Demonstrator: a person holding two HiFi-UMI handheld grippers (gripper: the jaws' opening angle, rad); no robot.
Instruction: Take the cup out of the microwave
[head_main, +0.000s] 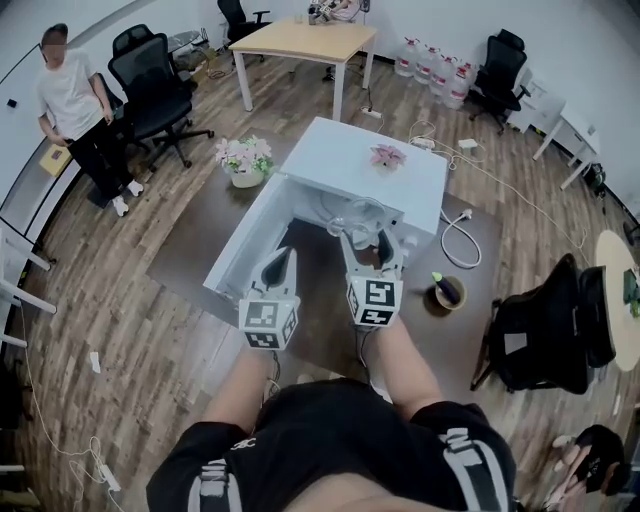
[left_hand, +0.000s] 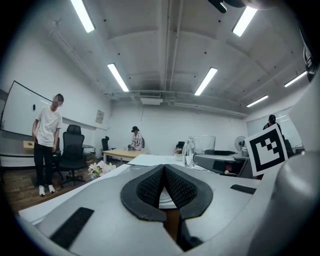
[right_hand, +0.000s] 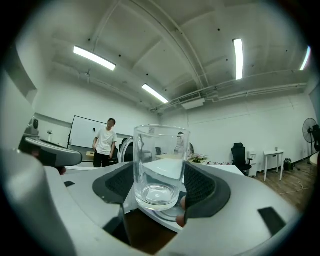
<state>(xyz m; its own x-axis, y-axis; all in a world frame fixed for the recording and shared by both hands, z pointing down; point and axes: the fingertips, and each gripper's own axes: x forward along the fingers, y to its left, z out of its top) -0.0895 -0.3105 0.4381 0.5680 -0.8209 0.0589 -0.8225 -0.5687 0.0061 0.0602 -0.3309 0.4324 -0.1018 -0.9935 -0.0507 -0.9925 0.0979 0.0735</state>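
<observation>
A clear glass cup (right_hand: 160, 167) with a handle sits upright between the pads of my right gripper (right_hand: 160, 184), which is shut on it. In the head view the cup (head_main: 365, 214) hangs in front of the white microwave (head_main: 400, 185), whose door (head_main: 243, 248) stands open to the left. My right gripper (head_main: 366, 243) is just outside the oven's opening. My left gripper (head_main: 281, 262) hovers beside it over the open door. Its pads (left_hand: 150, 187) meet at the tips with nothing between them. The left gripper view also catches the cup (left_hand: 202, 149) at the right.
The microwave stands on a brown surface (head_main: 190, 245). A flower pot (head_main: 245, 162) sits left of it, a small pink flower (head_main: 387, 155) on top. A pen cup (head_main: 449, 292) and a white cable (head_main: 462, 240) lie to the right. A person (head_main: 75, 110) stands far left among office chairs.
</observation>
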